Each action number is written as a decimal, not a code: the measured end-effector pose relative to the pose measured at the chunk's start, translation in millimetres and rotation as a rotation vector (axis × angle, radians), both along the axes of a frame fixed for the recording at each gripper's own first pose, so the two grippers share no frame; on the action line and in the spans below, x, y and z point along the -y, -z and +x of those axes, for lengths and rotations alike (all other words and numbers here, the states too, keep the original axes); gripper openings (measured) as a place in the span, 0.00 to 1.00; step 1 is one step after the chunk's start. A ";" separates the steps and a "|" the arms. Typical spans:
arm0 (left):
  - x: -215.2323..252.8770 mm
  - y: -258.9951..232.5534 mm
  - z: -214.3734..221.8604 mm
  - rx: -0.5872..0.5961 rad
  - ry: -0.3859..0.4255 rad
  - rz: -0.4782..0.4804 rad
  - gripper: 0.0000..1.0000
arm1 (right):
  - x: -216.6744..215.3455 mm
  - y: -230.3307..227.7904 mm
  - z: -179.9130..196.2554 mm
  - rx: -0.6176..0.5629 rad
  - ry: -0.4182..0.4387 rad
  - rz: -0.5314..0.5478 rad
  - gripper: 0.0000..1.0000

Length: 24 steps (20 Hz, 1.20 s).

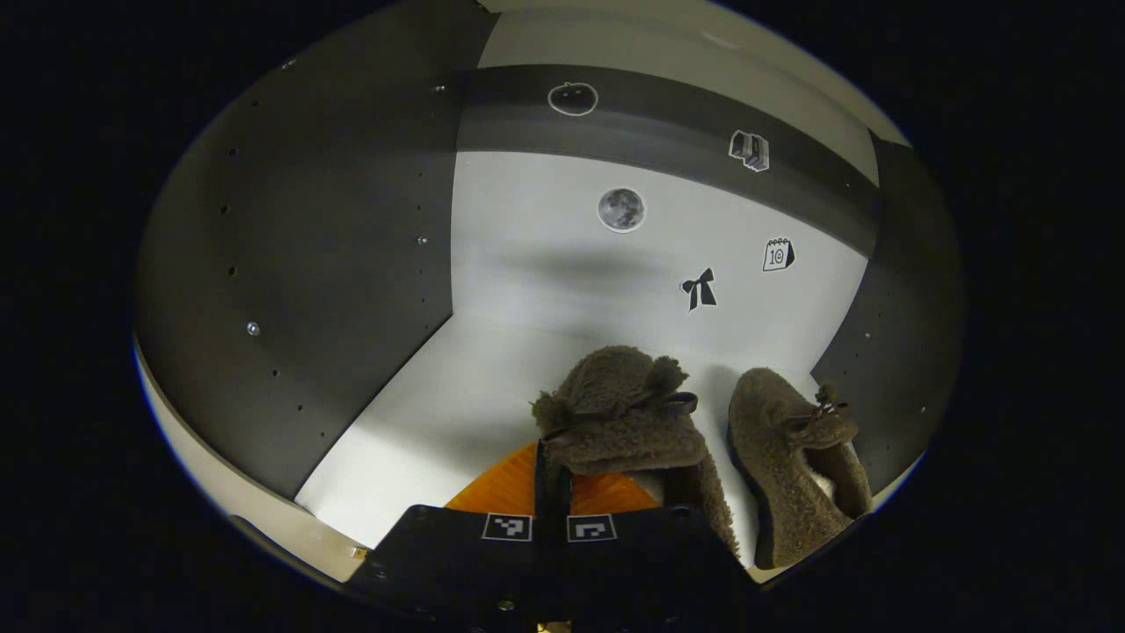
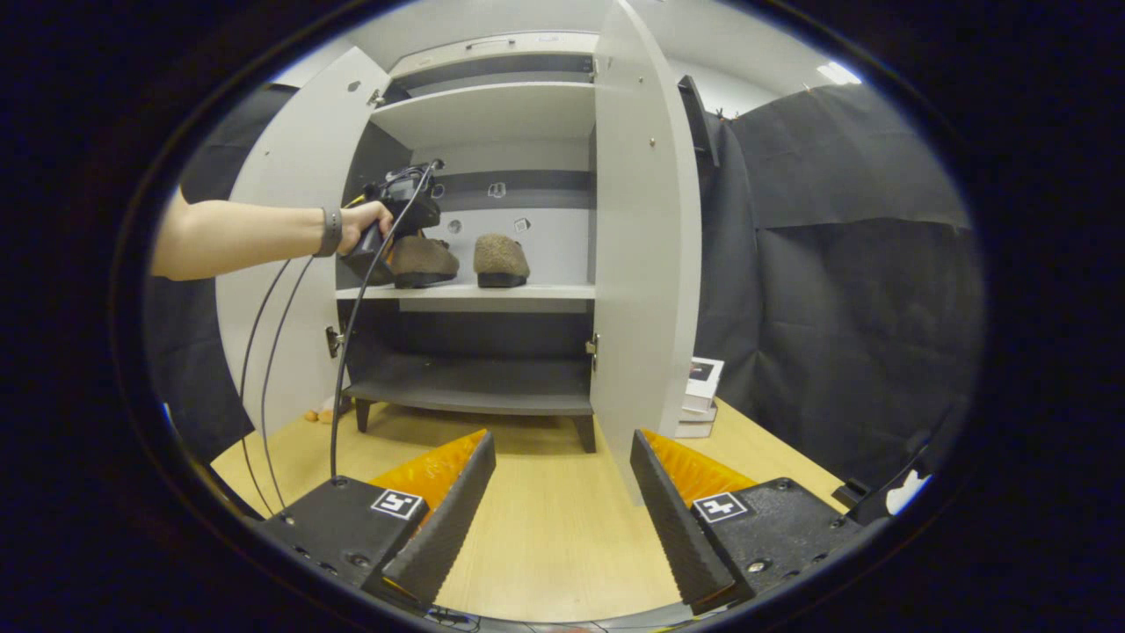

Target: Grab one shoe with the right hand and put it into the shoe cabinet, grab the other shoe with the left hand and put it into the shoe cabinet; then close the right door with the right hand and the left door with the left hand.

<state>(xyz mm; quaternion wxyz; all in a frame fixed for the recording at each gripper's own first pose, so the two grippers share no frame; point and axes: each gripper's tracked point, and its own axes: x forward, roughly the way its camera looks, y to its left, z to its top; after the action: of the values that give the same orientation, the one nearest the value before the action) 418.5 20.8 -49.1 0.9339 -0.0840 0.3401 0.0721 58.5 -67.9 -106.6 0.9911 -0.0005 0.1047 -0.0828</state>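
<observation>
Left tool (image 1: 554,479) pinching fuzzy shoe (image 1: 620,418) on shelf (image 1: 457,413) — (right tool (image 2: 562,492) agape).

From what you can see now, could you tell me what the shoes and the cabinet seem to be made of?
The shoes look like fuzzy fleece or shearling: curly brown pile, thin laces. The cabinet looks like matte laminated board, pale doors and shelves with dark side panels dotted with peg holes; what lies under the coating I cannot tell.
</observation>
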 end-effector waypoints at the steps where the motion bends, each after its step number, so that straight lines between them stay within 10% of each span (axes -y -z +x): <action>1: 2.1 -1.3 -1.1 0.002 0.012 -0.012 0.01 | -0.4 0.7 0.2 -0.003 -0.002 0.004 0.96; 5: 8.9 -15.1 -10.7 0.028 0.065 -0.032 0.23 | -8.1 -1.7 4.2 0.005 -0.020 0.009 0.97; 7: 8.3 -27.9 -19.0 0.069 0.101 0.008 0.11 | -13.4 -2.1 4.8 0.006 -0.034 0.006 0.96; 8: 10.9 -37.5 -25.8 0.097 0.121 0.024 0.48 | -15.7 -2.6 4.8 0.007 -0.040 0.005 0.97; 9: 12.7 -48.1 -30.8 0.133 0.143 0.038 0.48 | -18.6 -2.9 5.6 0.008 -0.048 0.005 0.96; 10: 11.2 -59.7 -39.0 0.166 0.150 0.061 0.22 | -21.5 -2.3 6.5 0.007 -0.055 0.004 0.96; 11: 13.7 -71.5 -49.1 0.201 0.169 0.060 0.55 | -24.4 -2.6 7.5 0.006 -0.063 0.004 0.97; 14: 23.5 -104.4 -81.2 0.298 0.203 0.033 0.41 | -32.5 -5.1 10.0 0.010 -0.084 0.007 0.96; 15: 26.8 -112.7 -92.4 0.326 0.215 0.021 0.78 | -35.2 -5.9 10.4 0.011 -0.091 0.006 0.97; 19: 32.2 -139.4 -138.6 0.448 0.246 0.016 0.64 | -45.9 -11.8 9.3 0.025 -0.119 -0.006 0.96; 24: 28.9 -143.3 -205.2 0.589 0.229 0.057 0.88 | -51.7 -18.9 -0.9 0.040 -0.134 -0.014 0.96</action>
<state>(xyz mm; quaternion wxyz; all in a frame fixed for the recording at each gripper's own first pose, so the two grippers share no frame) 213.3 -8.2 94.3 0.9962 -0.0364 0.0600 -0.0513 57.6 -16.2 -87.7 0.9962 -0.0130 0.0842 -0.0168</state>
